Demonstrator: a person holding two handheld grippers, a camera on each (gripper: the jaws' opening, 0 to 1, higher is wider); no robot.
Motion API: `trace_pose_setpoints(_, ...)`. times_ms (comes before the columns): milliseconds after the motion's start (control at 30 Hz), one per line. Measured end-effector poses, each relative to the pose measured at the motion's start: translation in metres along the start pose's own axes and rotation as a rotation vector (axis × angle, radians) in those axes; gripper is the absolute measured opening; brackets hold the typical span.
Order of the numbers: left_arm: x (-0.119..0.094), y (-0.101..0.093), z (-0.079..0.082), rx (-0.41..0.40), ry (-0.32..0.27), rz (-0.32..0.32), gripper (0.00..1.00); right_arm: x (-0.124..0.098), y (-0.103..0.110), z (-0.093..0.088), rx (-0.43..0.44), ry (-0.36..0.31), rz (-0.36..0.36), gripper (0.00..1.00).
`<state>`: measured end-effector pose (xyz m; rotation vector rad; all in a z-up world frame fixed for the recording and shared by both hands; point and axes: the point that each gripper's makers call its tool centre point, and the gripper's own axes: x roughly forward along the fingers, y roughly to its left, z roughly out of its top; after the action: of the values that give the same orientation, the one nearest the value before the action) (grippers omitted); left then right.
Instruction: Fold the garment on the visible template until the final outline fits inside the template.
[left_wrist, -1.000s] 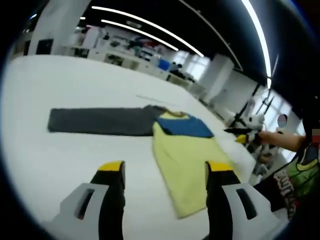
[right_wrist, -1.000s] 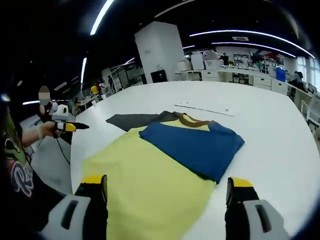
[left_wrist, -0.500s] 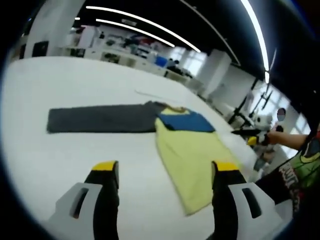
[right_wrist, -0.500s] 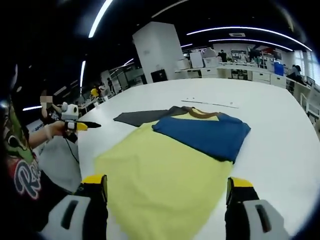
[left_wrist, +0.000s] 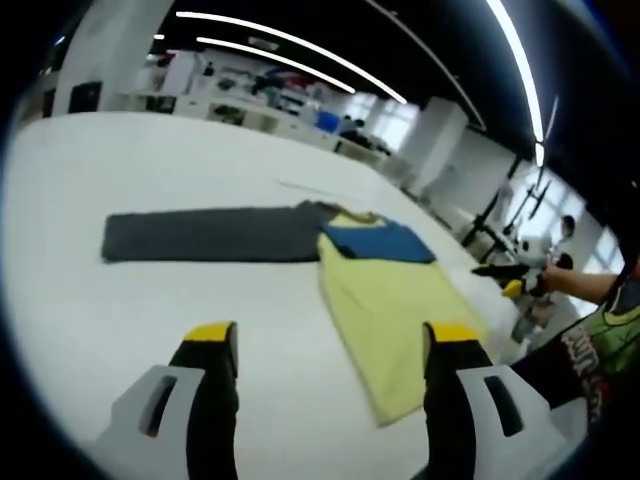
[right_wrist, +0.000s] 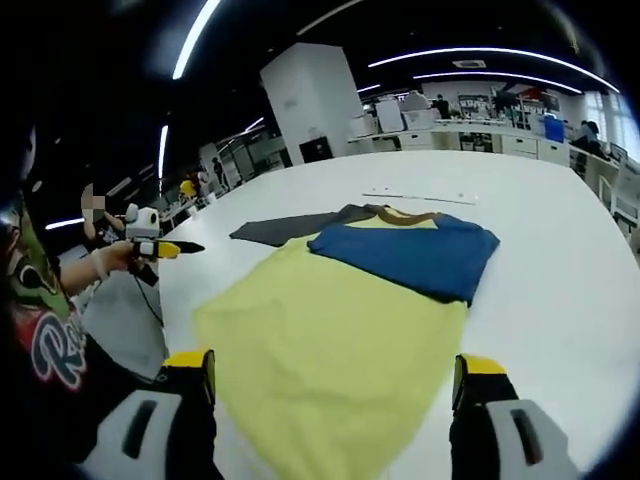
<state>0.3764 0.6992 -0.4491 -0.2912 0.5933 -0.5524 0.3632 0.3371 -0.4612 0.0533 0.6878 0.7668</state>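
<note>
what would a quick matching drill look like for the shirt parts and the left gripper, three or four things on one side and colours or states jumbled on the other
Things:
1. long sleeve
2. folded-over sleeve
3. shirt body
4. left gripper

Colours or states:
A. blue, lying across the top of the shirt
B. open, above the white table, holding nothing
C. dark grey, stretched out flat to one side
D. pale yellow, spread toward the grippers

Pairs: 1-C, 2-A, 3-D, 4-B

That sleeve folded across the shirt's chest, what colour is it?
Blue sleeve, clearest in the right gripper view.
</note>
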Motion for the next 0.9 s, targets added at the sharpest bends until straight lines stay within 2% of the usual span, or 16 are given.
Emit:
trace_pose_setpoints(67, 0.001, 0.009, 0.002, 0.007, -0.004, 0.021, 0.7, 0.001, 0.0, 0.0, 0.003, 0.001, 0.001, 1.0)
trace_pose_setpoints(100, 0.0, 0.022, 0.003, 0.004, -0.011, 0.067, 0.68, 0.001, 0.0, 0.0, 0.006, -0.002, 0.001, 1.0)
trace_pose_setpoints(133, -0.002, 0.041, 0.009, -0.014, -0.041, 0.139, 0.67, 0.001, 0.0, 0.0, 0.01, -0.001, 0.003, 1.0)
trace_pose_setpoints(200, -0.006, 0.067, 0.017, -0.059, -0.069, 0.198, 0.67, 0.001, 0.0, 0.001, 0.01, -0.006, 0.002, 1.0)
trace_pose_setpoints(300, -0.015, 0.105, 0.034, -0.054, -0.104, 0.306, 0.65, 0.0, -0.001, 0.0, 0.026, -0.007, 0.002, 1.0)
trace_pose_setpoints(367, -0.018, 0.124, 0.044, -0.049, -0.118, 0.355, 0.64, 0.0, -0.002, -0.003, 0.029, 0.004, -0.001, 1.0)
trace_pose_setpoints(467, -0.014, 0.142, 0.053, -0.011, -0.108, 0.368, 0.62, 0.0, -0.003, -0.006, 0.034, 0.017, -0.002, 1.0)
trace_pose_setpoints(600, -0.004, 0.175, 0.052, -0.027, -0.082, 0.428, 0.59, 0.0, -0.005, -0.009, 0.044, 0.033, -0.002, 1.0)
trace_pose_setpoints(700, 0.004, 0.186, 0.049, -0.021, -0.061, 0.438, 0.56, 0.0, -0.006, -0.011, 0.049, 0.045, -0.005, 1.0)
trace_pose_setpoints(800, 0.011, 0.204, 0.043, -0.089, -0.056, 0.459, 0.53, 0.001, -0.008, -0.013, 0.054, 0.061, -0.009, 1.0)
trace_pose_setpoints(900, 0.015, 0.215, 0.04, -0.103, -0.053, 0.479, 0.52, 0.001, -0.01, -0.013, 0.061, 0.068, -0.013, 0.99)
